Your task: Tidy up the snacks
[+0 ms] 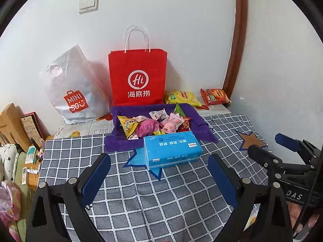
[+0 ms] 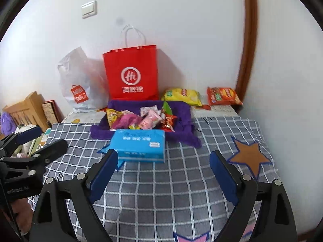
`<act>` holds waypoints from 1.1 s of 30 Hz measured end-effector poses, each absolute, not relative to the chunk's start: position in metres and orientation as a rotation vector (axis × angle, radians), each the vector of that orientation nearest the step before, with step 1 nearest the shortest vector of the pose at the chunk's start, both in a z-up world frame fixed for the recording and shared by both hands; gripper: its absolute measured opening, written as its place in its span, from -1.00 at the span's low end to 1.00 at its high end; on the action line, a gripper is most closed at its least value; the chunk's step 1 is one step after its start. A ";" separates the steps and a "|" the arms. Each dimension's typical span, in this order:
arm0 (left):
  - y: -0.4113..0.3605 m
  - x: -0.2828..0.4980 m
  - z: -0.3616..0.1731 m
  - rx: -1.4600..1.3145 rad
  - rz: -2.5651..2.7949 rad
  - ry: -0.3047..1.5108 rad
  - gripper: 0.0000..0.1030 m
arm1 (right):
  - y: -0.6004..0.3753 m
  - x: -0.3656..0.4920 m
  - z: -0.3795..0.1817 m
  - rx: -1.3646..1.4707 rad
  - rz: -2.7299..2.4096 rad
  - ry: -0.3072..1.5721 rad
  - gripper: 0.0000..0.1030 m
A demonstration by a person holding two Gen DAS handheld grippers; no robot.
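A pile of small wrapped snacks (image 1: pixel 157 124) (image 2: pixel 145 118) lies in a purple cloth tray (image 1: pixel 123 144) (image 2: pixel 181 115) at the back of a checked bedspread. In front of the tray rests a blue tissue pack (image 1: pixel 171 149) (image 2: pixel 141 144). A yellow chip bag (image 1: pixel 182 97) (image 2: pixel 182 95) and an orange-red chip bag (image 1: pixel 215 96) (image 2: pixel 223 95) lie against the wall to the right. My left gripper (image 1: pixel 159 159) (image 2: pixel 49 139) hovers open and empty, short of the tissue pack. My right gripper (image 2: pixel 164 155) (image 1: pixel 270 147) is beside it, also open and empty.
A red paper bag (image 1: pixel 138 76) with white handles stands behind the tray, with a white Miniso plastic bag (image 1: pixel 74 92) to its left. A wooden headboard (image 1: pixel 12 125) and bedside clutter lie at the left. White walls close the back and right.
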State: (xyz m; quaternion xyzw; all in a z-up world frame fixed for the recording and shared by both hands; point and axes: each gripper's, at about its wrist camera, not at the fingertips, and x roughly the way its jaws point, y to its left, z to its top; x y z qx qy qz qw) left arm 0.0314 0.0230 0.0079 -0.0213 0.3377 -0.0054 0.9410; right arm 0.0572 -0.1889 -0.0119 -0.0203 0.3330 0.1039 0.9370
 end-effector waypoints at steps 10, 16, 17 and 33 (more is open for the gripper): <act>0.012 0.009 0.010 -0.030 0.030 0.657 0.90 | -0.203 0.031 -0.006 -0.044 0.178 0.639 0.85; 0.010 0.005 0.010 -0.033 0.031 0.652 0.89 | -0.204 0.026 -0.005 -0.039 0.186 0.634 0.85; 0.010 0.005 0.010 -0.033 0.030 0.654 0.89 | -0.204 0.025 -0.005 -0.038 0.185 0.634 0.85; 0.012 0.006 0.006 -0.039 0.042 0.665 0.90 | -0.205 0.024 -0.005 -0.034 0.174 0.633 0.85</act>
